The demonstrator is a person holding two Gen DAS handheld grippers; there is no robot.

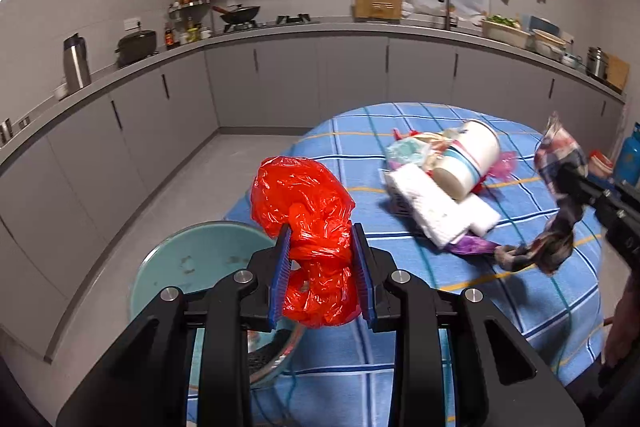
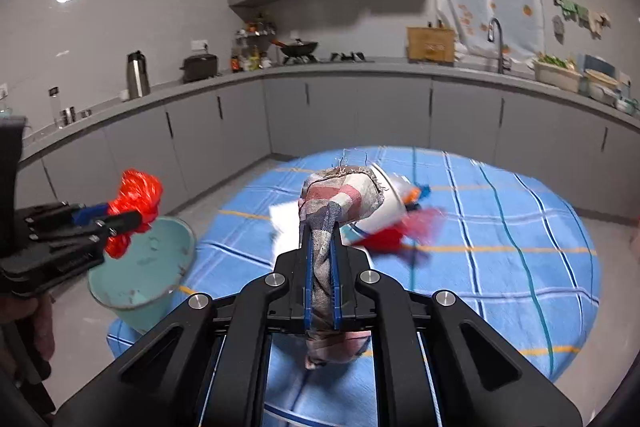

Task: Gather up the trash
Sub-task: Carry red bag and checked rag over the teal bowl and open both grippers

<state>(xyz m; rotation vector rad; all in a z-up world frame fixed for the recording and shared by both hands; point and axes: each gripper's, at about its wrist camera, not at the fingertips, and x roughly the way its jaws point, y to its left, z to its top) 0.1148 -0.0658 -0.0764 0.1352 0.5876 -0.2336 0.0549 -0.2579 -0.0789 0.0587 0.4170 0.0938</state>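
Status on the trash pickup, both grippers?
Left gripper shut on red plastic bag, above teal bin. Right gripper shut on plaid cloth. Nothing blocking.

The left gripper (image 1: pixel 322 255) is a black frame of angular linkage arms, flat and matte, with triangular cut-outs in the outer arms. Four round silver screw heads sit at the pivots behind the tongs, two on each side. The fingers (image 1: pixel 280 279) carry ribbed blue pads on their inner faces. The right gripper (image 2: pixel 321 259) is built the same: black linkages, four silver pivot screws behind its tongs, and narrow blue pads (image 2: pixel 308 291) lining thin black fingers. Seen from the side, each body shows small screws along stacked black plates.
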